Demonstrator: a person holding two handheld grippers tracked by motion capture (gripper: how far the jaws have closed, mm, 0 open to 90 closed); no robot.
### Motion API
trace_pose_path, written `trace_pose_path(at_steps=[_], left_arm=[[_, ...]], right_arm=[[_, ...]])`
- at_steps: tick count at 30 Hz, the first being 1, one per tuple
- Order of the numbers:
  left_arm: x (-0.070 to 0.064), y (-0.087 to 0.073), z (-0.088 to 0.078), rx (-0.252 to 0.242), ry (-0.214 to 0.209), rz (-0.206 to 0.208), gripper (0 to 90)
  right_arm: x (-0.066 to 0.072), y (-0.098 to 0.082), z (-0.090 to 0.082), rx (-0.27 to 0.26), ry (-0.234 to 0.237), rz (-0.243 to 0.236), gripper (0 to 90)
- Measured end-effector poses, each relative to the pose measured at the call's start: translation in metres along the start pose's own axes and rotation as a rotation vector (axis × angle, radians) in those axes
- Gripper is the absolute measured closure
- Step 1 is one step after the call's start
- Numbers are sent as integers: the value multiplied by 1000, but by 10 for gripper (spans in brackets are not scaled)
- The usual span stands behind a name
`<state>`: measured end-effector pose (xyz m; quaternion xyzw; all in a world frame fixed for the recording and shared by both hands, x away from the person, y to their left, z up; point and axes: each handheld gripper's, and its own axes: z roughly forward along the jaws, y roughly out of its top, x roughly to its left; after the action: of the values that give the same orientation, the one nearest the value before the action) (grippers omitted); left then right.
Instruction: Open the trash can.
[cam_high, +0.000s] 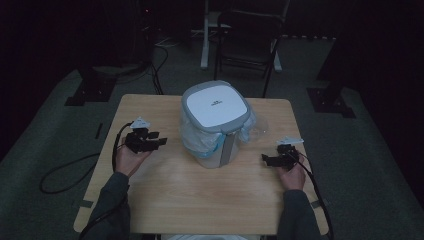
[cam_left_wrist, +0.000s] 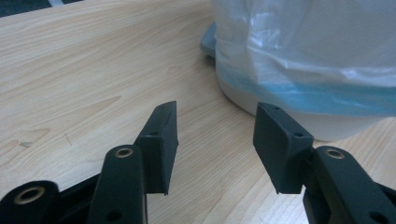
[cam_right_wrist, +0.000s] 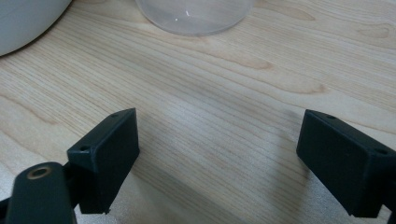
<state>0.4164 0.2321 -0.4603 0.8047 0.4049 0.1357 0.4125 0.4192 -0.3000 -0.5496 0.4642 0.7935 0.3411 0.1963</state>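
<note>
The left gripper (cam_left_wrist: 215, 147) hangs above the wooden bench (cam_left_wrist: 93, 74), its two black jaws apart with only bare wood between them. Just beyond the right jaw stands the white bin (cam_left_wrist: 327, 123) — a clear plastic bag (cam_left_wrist: 303, 46) with a blue band draped down its side.

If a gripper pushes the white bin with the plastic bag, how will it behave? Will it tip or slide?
The bin looks like light plastic, so it probably slides on the smooth wooden table. It is tall, so a high push may tip it. The thin bag hangs loose and will likely crumple and slip under the pads.
</note>
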Motion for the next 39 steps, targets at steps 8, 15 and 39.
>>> trace_pose_path(at_steps=[8,15,39], left_arm=[[0,17,-8,-15,-25,5,515],[-3,32,-13,-23,-19,42,513],[-17,84,-31,-45,-38,146,514]], right_arm=[[0,0,0,0,0,0,122],[0,0,0,0,0,0,122],[0,0,0,0,0,0,121]])
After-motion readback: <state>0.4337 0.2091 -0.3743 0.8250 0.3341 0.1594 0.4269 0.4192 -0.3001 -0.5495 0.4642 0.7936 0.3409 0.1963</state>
